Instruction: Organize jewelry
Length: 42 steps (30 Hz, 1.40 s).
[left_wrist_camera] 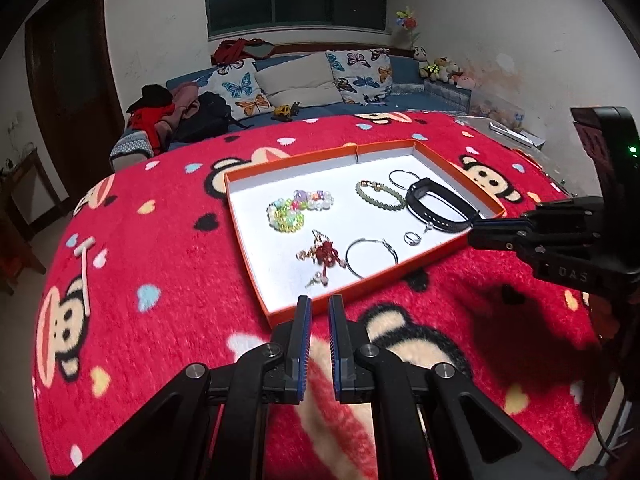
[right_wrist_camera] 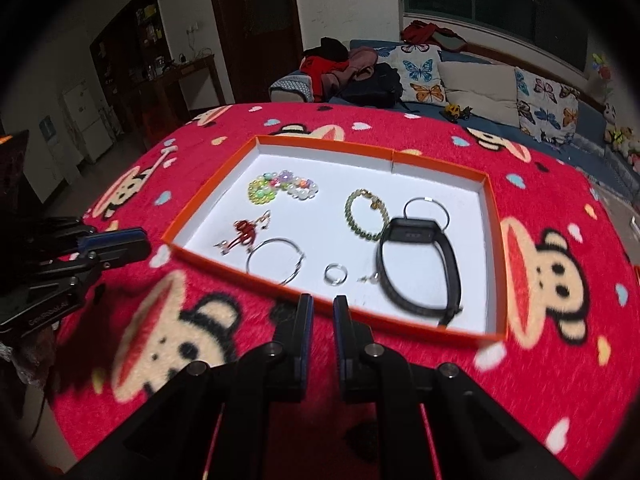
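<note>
My left tool point(left_wrist_camera: 319, 312) and right tool point(right_wrist_camera: 323, 310) hover slightly parted, empty, before the shallow orange cardboard tray point(right_wrist_camera: 208, 200); its tiny silver ring point(right_wrist_camera: 335, 273) blurs.

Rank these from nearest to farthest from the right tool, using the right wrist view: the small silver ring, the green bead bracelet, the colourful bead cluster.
Measured from the right tool:
1. Small silver ring: just beyond the tips, by the tray's near wall.
2. Green bead bracelet: mid-tray, slightly right.
3. Colourful bead cluster: far left part of the orange tray.
</note>
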Each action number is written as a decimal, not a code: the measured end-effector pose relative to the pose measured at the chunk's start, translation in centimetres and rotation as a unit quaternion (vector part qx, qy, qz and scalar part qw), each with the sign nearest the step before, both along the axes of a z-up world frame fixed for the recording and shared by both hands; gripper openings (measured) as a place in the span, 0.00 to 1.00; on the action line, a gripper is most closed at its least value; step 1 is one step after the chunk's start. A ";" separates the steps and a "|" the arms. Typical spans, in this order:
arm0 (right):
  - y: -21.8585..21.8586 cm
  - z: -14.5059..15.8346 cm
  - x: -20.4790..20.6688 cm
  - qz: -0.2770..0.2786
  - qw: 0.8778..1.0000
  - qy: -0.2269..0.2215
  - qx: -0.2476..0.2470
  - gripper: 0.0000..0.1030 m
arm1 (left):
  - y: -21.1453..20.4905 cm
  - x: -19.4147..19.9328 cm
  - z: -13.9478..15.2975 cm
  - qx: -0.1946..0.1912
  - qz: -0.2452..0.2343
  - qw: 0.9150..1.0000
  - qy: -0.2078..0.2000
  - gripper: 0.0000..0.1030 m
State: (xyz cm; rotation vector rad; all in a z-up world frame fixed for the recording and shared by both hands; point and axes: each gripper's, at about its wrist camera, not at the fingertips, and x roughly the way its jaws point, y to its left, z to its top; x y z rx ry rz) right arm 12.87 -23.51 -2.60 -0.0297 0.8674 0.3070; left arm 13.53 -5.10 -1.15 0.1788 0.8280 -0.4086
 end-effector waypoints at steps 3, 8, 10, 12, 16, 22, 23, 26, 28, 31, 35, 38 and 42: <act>0.1 0.1 -1.2 -0.004 1.000 -0.001 0.007 0.12 | 0.3 -1.0 0.0 -0.005 0.008 1.000 0.004 0.10; 0.8 0.3 -3.0 -0.014 1.000 -0.005 0.003 0.12 | 0.6 -2.6 0.0 -0.004 0.021 1.000 0.008 0.10; 1.0 0.3 -3.6 -0.018 1.000 -0.006 -0.002 0.12 | 0.8 -3.3 0.0 -0.005 0.027 1.000 0.010 0.10; 1.2 0.2 -4.1 -0.022 1.000 -0.006 -0.008 0.12 | 0.9 -4.0 0.1 -0.001 0.038 0.999 0.009 0.10; 1.1 0.0 -5.3 -0.031 0.999 -0.009 -0.006 0.12 | 1.1 -5.6 0.2 0.001 0.051 0.999 -0.001 0.10; 1.2 -0.2 -6.6 -0.046 0.999 -0.016 0.000 0.12 | 1.4 -6.8 0.1 0.001 0.071 0.997 -0.011 0.10; 1.4 -0.2 -6.7 -0.047 0.999 -0.019 -0.003 0.13 | 1.3 -6.8 0.0 0.002 0.071 0.997 -0.010 0.10; 2.0 -0.1 -7.0 -0.050 0.998 -0.029 -0.020 0.13 | 1.1 -6.9 -0.1 0.007 0.079 0.997 -0.016 0.10; 2.2 0.0 -7.1 -0.048 0.998 -0.034 -0.018 0.13 | 1.0 -6.9 -0.2 0.001 0.080 0.997 -0.016 0.10; 2.4 0.2 -7.2 -0.051 0.998 -0.043 -0.019 0.13 | 0.9 -6.8 -0.2 0.003 0.084 0.996 -0.022 0.10; 2.2 -0.2 -6.9 -0.062 0.997 -0.046 -0.007 0.13 | 1.0 -6.3 -0.5 0.001 0.092 0.995 -0.025 0.10; 2.1 -0.6 -6.7 -0.071 0.997 -0.043 -0.005 0.13 | 1.1 -6.1 -0.9 -0.001 0.093 0.995 -0.023 0.10; 1.9 -0.9 -6.7 -0.074 0.996 -0.040 -0.002 0.13 | 0.8 -6.0 -1.3 0.000 0.091 0.996 -0.019 0.10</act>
